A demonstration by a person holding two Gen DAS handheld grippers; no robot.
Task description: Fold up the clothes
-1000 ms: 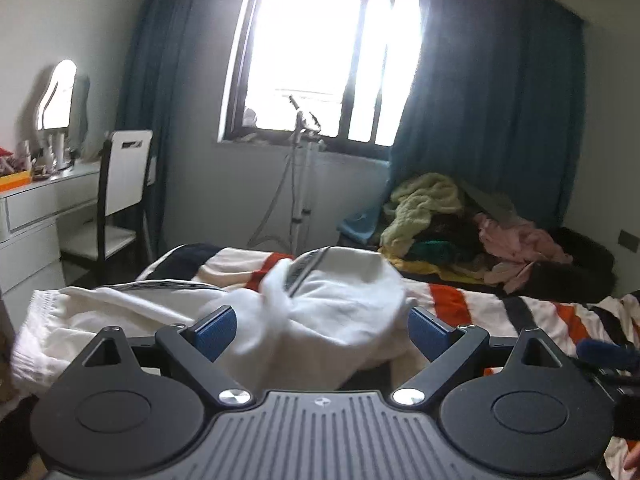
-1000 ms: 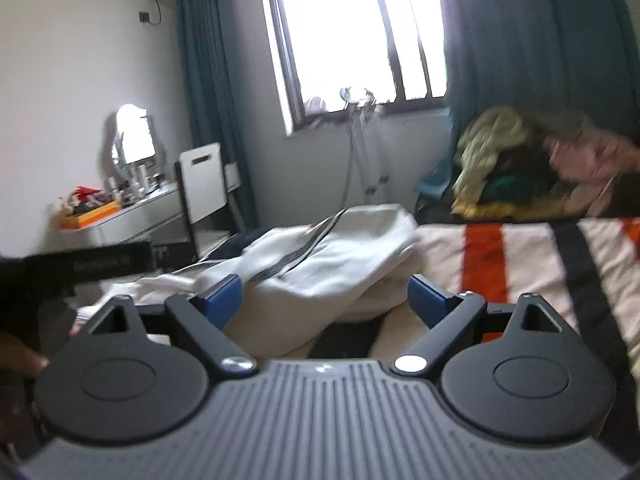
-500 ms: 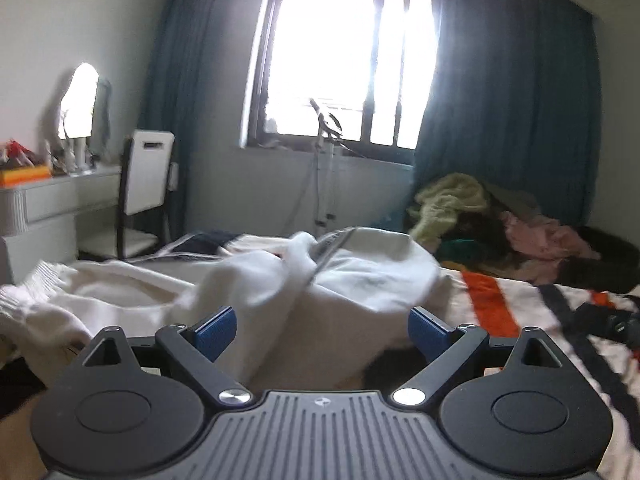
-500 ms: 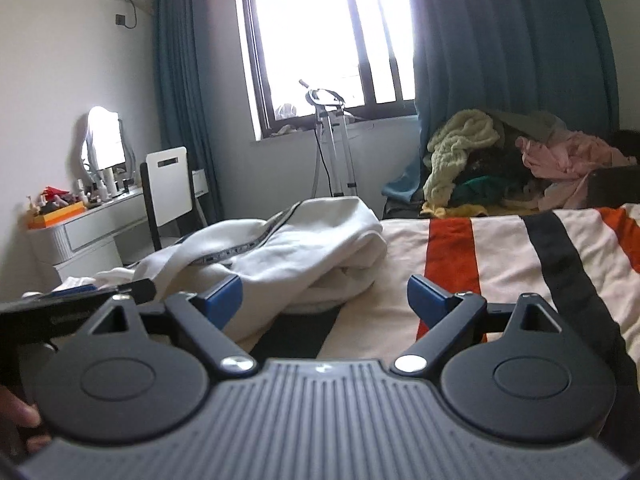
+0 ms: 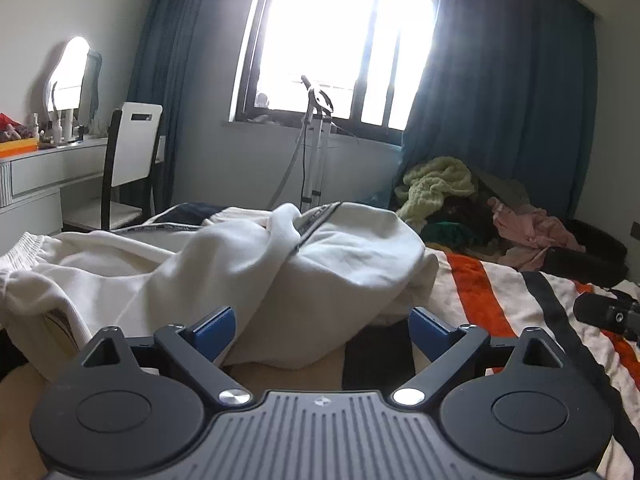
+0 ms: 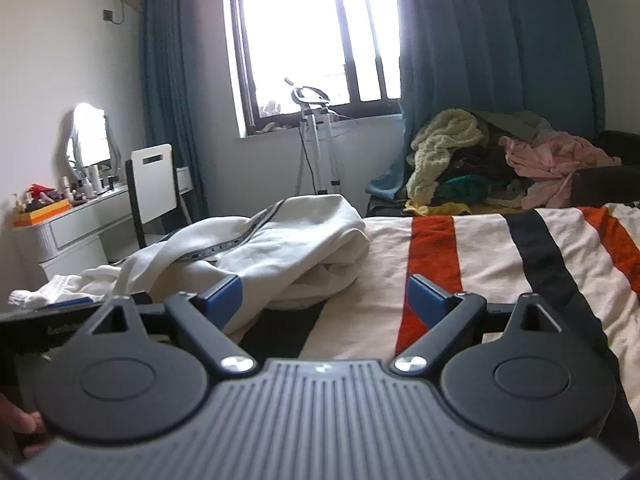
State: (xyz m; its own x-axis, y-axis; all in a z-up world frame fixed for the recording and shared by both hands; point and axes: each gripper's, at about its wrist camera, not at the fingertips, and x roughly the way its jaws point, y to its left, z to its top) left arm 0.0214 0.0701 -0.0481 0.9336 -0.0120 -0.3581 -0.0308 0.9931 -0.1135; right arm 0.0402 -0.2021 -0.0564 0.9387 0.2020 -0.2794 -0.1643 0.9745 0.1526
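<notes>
A crumpled white garment (image 5: pixel 248 264) with a dark patterned stripe lies on the striped bed cover (image 5: pixel 492 300). My left gripper (image 5: pixel 322 326) is open just in front of it, blue pads wide apart, nothing between them. In the right wrist view the same white garment (image 6: pixel 272 248) lies left of centre on the bed cover (image 6: pixel 492 256). My right gripper (image 6: pixel 324 296) is open and empty, its left pad near the cloth's near edge. The left gripper's dark body (image 6: pixel 36 328) shows at the lower left with a hand (image 6: pixel 20 420) beside it.
A heap of other clothes (image 5: pixel 472 204) sits at the far end of the bed under dark blue curtains. A white dresser (image 5: pixel 44 176) with a mirror and a chair (image 5: pixel 132 152) stand left. A garment steamer stand (image 5: pixel 316 148) is below the window.
Both views have shifted and steadied. The white garment has settled lower and spread flatter on the bed. Both grippers have stayed open and empty throughout.
</notes>
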